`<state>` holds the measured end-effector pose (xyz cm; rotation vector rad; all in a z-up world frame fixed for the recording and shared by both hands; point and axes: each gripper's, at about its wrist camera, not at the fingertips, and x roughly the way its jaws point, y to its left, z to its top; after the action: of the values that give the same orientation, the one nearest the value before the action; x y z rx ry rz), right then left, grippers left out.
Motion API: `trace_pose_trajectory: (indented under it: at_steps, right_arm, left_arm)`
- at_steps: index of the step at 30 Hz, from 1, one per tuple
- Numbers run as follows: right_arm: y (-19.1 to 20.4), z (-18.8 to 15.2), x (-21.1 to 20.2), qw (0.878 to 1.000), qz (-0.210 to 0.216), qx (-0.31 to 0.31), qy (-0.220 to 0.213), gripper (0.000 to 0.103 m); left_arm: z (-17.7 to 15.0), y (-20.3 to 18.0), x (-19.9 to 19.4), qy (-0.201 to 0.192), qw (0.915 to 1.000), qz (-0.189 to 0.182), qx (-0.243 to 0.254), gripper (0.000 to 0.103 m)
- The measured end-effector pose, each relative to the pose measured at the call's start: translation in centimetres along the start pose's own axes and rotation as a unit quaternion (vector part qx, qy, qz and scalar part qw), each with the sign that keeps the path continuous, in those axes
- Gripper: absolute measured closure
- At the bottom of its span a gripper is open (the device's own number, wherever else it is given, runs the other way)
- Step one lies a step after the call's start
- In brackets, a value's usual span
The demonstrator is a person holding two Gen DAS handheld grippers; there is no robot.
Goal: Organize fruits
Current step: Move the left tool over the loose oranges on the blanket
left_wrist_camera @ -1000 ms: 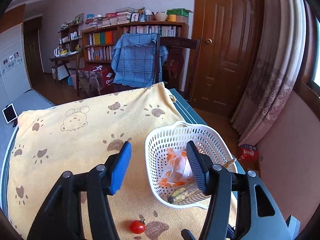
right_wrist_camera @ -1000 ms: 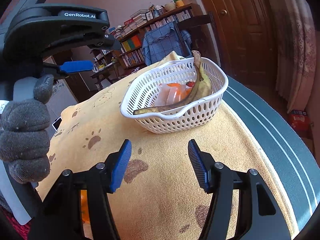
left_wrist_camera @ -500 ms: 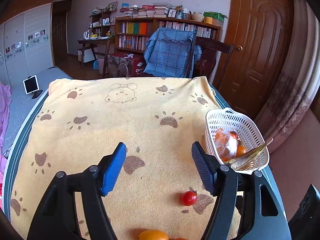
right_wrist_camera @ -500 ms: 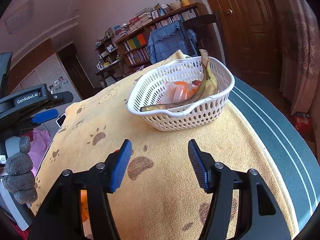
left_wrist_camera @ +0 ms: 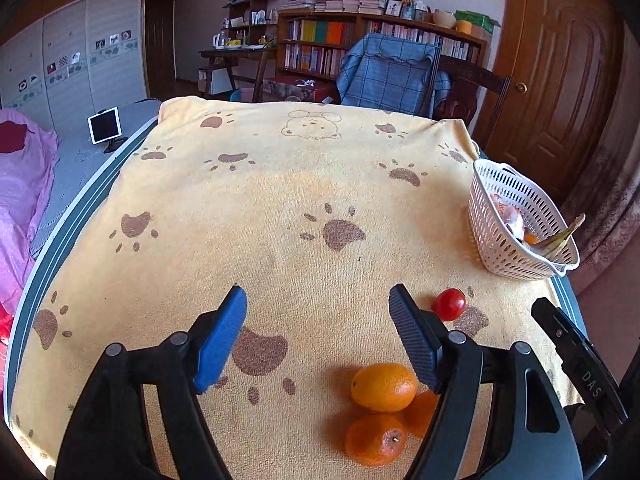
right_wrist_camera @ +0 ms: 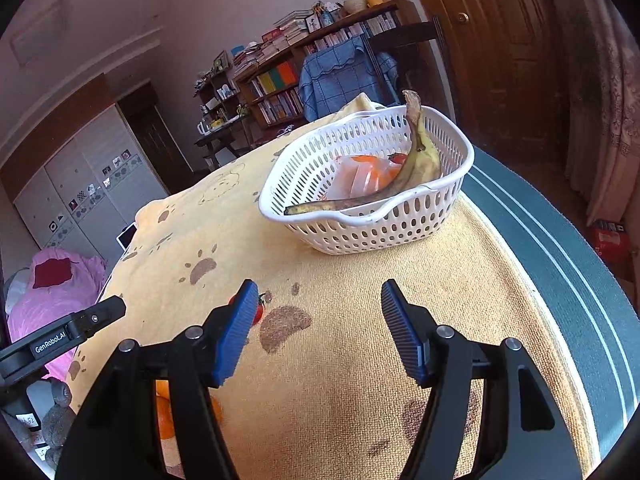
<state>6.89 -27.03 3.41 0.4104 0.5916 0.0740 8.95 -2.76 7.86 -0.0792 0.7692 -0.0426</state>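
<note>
Left gripper (left_wrist_camera: 318, 334) wide open, empty, poised above yellow cloth (left_wrist_camera: 280, 184). Loose oranges (left_wrist_camera: 383, 387) clustered low and right of its gap, touching one another, top one just beside right finger. Small tomato (left_wrist_camera: 449, 304) just beyond that finger. Basket (left_wrist_camera: 500, 256) with banana (right_wrist_camera: 416, 164) far right. Right gripper (right_wrist_camera: 316, 332) also open, empty, aimed basketward; left looked nearer oranges.

Three oranges (left_wrist_camera: 383, 386) cluster on the paw-print towel (left_wrist_camera: 280, 208), with one cherry tomato (left_wrist_camera: 449, 304) nearby. One white basket (right_wrist_camera: 372, 224) holds one banana (right_wrist_camera: 416, 160), one plastic bag (right_wrist_camera: 356, 176) and one more tomato (right_wrist_camera: 398, 157).
</note>
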Motion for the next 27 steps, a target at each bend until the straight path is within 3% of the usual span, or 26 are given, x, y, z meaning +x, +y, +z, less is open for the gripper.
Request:
trace_pose_trajectory:
  at_steps: [11,21,27]
  right_arm:
    - [-0.1,0.1,-0.4,1.0,0.004,0.0,-0.008,0.037]
    - [0.7,-0.1,-0.1,0.999,0.02,-0.026,0.0,0.037]
    - [1.6,-0.3,0.3,0.998,0.035,-0.046,0.011,0.037]
  left_arm:
    - [-2.1,-0.7,-0.3,0.005,0.9999,-0.006,0.013,0.03]
    - [-5.3,3.1,-0.2,0.023,0.9995,-0.012,-0.019,0.03]
    - [-6.0,3.5,-0.5,0.028,0.9987,-0.035,-0.026,0.03]
